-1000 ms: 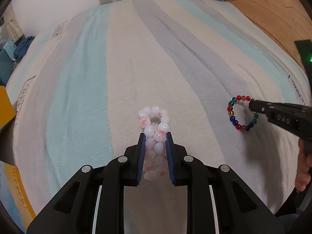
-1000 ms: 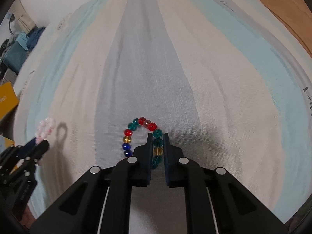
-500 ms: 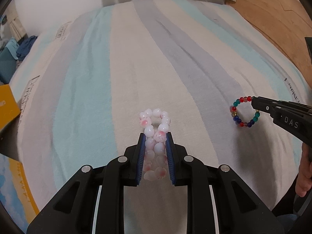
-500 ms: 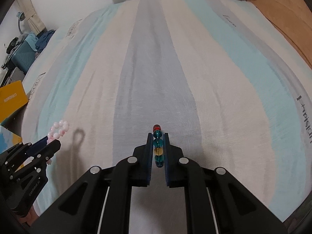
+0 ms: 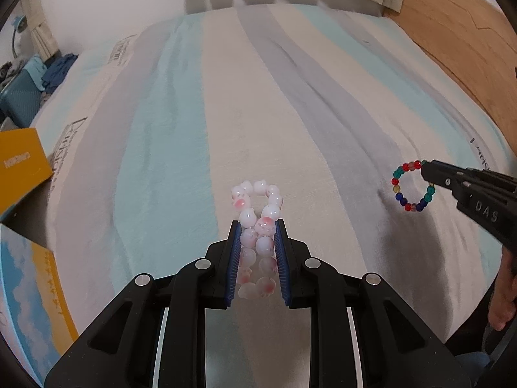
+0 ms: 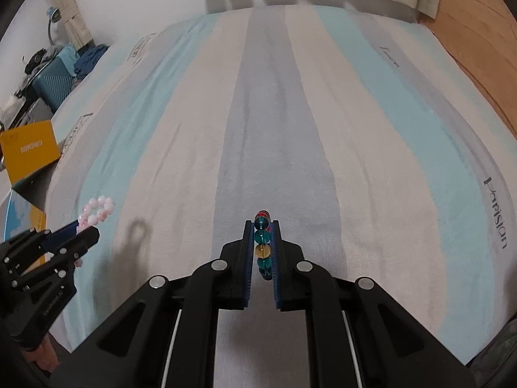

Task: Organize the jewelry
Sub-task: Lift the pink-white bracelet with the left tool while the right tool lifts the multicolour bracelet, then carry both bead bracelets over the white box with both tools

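Note:
My left gripper [image 5: 257, 226] is shut on a pink and white bead bracelet [image 5: 258, 213], whose loop sticks out past the fingertips above the striped bed. In the right wrist view the same bracelet [image 6: 98, 210] shows at the far left in that gripper [image 6: 86, 231]. A multicoloured bead bracelet [image 6: 262, 237] stands edge-on between the blue pads of my right gripper [image 6: 262, 224], which is shut on it. From the left wrist view this bracelet [image 5: 407, 187] hangs as a full ring from the right gripper [image 5: 428, 169], clear of the bed.
The bed cover [image 6: 290, 113] has teal, grey and cream stripes. A yellow box [image 5: 22, 166] and a blue printed box [image 5: 29, 297] lie off the bed's left edge. A wooden headboard [image 5: 462, 32] runs along the right. A teal suitcase [image 6: 51, 80] stands far left.
Both grippers have risen from the bed with their bracelets. The multicoloured bracelet, lying flat a second ago, now hangs edge-on between the right pads.

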The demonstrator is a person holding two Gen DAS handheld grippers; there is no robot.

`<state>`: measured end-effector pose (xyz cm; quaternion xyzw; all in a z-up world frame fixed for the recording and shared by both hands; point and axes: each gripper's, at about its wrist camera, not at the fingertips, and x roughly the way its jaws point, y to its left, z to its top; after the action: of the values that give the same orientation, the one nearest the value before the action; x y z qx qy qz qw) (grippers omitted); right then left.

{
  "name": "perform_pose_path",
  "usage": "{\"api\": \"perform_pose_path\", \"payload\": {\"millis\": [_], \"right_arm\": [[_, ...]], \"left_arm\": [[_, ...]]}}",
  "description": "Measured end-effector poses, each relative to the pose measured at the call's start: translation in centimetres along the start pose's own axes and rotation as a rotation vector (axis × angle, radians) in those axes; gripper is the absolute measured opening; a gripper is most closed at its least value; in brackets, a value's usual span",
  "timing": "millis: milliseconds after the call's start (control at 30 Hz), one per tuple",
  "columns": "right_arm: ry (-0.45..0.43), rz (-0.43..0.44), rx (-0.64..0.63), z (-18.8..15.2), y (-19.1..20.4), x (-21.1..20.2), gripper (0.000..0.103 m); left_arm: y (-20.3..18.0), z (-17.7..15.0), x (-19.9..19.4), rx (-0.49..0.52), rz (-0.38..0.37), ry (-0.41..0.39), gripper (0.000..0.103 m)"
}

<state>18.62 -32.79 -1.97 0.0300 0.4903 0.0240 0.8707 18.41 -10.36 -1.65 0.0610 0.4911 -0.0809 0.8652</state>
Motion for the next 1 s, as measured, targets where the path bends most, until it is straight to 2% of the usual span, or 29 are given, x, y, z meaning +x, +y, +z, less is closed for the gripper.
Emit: {"api": "perform_pose_path", "payload": {"millis": [700,1000], "right_arm": [[-0.028,0.013,-0.072,-1.2,8.0,-6.1,0.009],[-0.041,0.043,-0.131,-1.8,13.5,-8.3,0.009]], "left_arm": [[5.6,-2.6,-7.5,-0.041,0.053,-0.049,0.02],[9.5,-4.5,-11.0,-0.083,0.081,-0.062,0.02]]}}
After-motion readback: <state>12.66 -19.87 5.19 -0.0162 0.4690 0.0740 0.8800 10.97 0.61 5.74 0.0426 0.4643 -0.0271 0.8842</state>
